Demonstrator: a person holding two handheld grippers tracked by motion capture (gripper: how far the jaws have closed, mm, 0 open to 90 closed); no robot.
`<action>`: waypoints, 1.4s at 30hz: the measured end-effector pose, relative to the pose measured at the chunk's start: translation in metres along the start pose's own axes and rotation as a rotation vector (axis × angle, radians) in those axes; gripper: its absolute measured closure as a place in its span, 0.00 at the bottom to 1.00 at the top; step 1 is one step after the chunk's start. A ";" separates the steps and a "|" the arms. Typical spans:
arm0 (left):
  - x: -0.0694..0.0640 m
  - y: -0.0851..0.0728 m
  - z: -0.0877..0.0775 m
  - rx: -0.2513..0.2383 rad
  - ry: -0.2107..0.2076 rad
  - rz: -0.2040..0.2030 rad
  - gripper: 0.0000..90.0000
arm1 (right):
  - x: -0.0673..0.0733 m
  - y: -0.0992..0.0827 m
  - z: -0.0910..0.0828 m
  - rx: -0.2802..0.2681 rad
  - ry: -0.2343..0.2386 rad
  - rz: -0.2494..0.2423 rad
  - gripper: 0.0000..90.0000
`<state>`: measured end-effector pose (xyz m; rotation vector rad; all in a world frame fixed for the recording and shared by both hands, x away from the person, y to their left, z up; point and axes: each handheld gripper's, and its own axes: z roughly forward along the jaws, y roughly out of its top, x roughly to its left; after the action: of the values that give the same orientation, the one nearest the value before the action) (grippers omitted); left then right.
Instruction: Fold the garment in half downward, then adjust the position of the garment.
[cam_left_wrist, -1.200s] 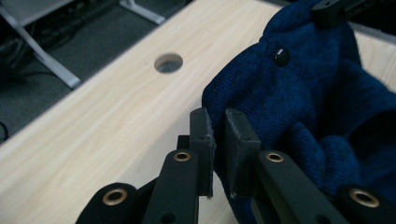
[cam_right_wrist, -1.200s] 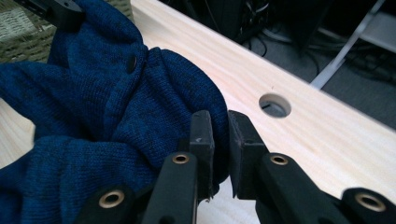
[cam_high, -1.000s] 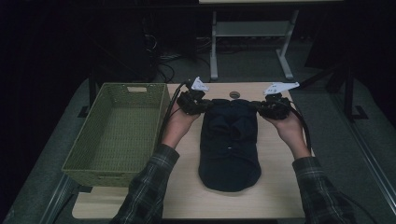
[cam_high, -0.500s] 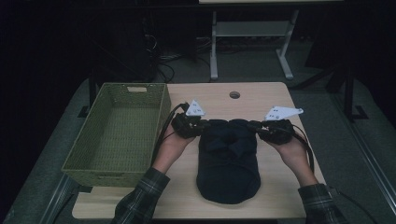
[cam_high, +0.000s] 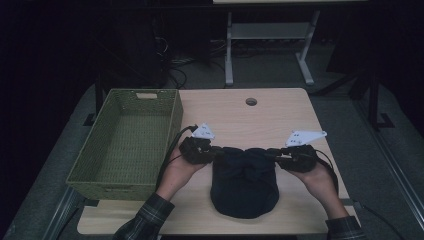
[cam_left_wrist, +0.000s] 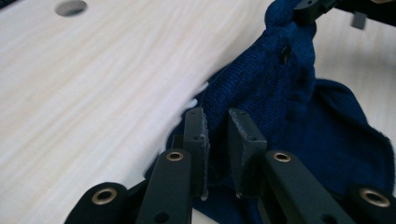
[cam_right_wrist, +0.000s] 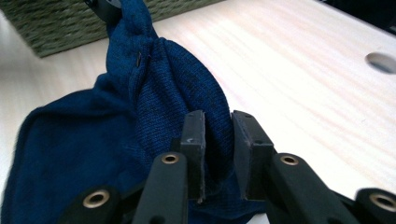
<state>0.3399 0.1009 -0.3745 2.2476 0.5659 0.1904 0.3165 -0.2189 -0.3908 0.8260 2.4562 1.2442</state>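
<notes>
A dark blue knit garment (cam_high: 245, 185) lies on the wooden table (cam_high: 240, 115), its far edge bunched and lifted. My left gripper (cam_high: 216, 152) pinches that edge at its left end, my right gripper (cam_high: 273, 154) at its right end. In the left gripper view the jaws (cam_left_wrist: 217, 135) are closed on a fold of the garment (cam_left_wrist: 280, 93), with the right gripper's tip (cam_left_wrist: 308, 9) holding the far end. In the right gripper view the jaws (cam_right_wrist: 218, 135) have just been opening slightly, though the garment (cam_right_wrist: 163, 93) still fills the gap between the pads.
A green woven basket (cam_high: 172, 125) stands on the table's left side, close to my left hand, and its wall (cam_right_wrist: 56, 23) appears in the right gripper view. A round hole (cam_high: 251, 101) marks the far middle of the table. Bare wood lies beyond the garment.
Both hands have come toward the person and lower, drawing the garment's far edge back over itself. The garment now covers a shorter stretch of table.
</notes>
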 end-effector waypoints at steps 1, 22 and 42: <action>-0.002 -0.002 0.000 0.003 -0.006 -0.002 0.86 | 0.002 -0.002 -0.001 0.006 0.007 0.006 0.82; -0.047 -0.040 0.006 0.143 -0.075 0.012 0.82 | 0.042 -0.049 -0.005 0.069 0.123 0.046 0.77; -0.054 -0.024 -0.019 0.075 -0.046 0.024 0.77 | 0.043 -0.043 -0.033 -0.017 0.150 0.046 0.63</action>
<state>0.2779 0.1036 -0.3769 2.3267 0.5295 0.1317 0.2501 -0.2349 -0.4045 0.8171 2.5523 1.3881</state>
